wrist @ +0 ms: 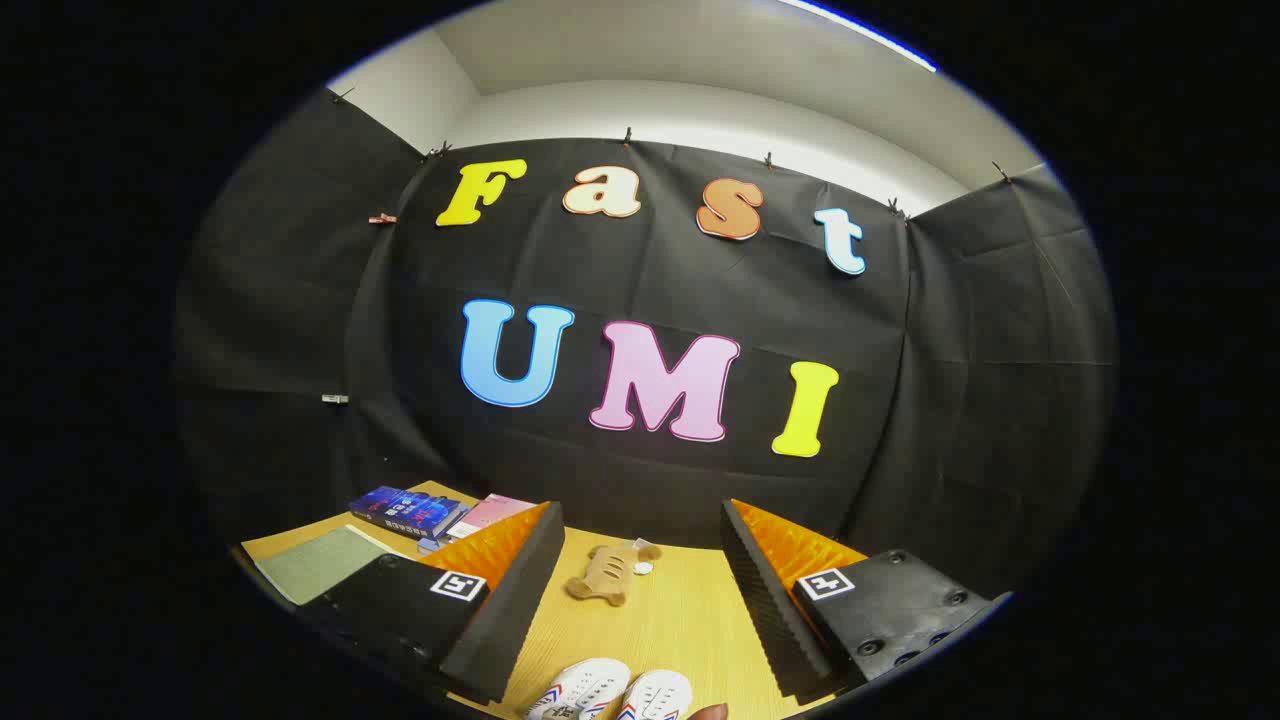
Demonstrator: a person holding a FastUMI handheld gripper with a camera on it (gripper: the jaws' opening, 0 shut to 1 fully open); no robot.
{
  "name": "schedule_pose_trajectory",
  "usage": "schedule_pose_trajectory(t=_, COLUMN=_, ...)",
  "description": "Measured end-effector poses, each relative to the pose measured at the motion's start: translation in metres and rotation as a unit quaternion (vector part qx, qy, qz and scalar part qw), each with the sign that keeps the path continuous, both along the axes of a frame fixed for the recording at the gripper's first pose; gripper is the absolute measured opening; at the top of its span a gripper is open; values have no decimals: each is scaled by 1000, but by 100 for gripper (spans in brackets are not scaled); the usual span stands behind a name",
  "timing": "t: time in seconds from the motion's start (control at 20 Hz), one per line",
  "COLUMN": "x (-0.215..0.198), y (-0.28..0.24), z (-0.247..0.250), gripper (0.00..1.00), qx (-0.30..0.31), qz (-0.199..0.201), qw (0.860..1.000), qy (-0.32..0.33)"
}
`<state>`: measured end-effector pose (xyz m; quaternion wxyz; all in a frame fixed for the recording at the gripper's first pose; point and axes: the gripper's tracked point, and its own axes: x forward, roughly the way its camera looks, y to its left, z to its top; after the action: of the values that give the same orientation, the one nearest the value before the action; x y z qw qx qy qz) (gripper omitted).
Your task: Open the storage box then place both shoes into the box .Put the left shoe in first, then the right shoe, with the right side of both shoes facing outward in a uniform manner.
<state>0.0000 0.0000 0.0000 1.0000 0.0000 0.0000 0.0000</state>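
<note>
Shoes (610,692) are lying side by side on the near part of the tabletop (670,610), low between the two fingers of the gripper (640,590), and only their toe ends are showing. They are white, with red and blue stripes on the side. A small dark rounded thing is touching the right shoe at its near edge; it is too little of it to tell what it is.

The gripper is standing wide apart and is holding nothing. Its fingers are pointing toward the far wall, well above the shoes.

I judge that such canvas shoes are light and rather soft in the upper part, while the sole and the toe cap are stiffer. The cloth is probably giving under pressure, so a grasp across the soft middle may be folding the shoe. A better place is probably the heel rim or the edge of the opening, where one finger is going inside and the other outside. The rubber toe may be slippery for the fingers.

Beyond the fingers a small tan plush toy (608,572) is lying on the tabletop. To the far left some books (410,510) and a green mat (320,563) are lying.
</note>
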Motion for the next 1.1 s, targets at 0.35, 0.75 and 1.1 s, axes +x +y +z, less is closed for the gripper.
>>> schedule_pose_trajectory(t=0.35, x=-2, y=10, z=3, gripper=97, qx=0, qz=15, qw=1000, qy=-7)
schedule_pose_trajectory(t=0.75, x=-7, y=20, z=3, gripper=97, qx=-3, qz=33, qw=999, qy=-9)
schedule_pose_trajectory(t=1.1, x=-4, y=63, z=-1, gripper=97, qx=60, qz=131, qw=990, qy=8)
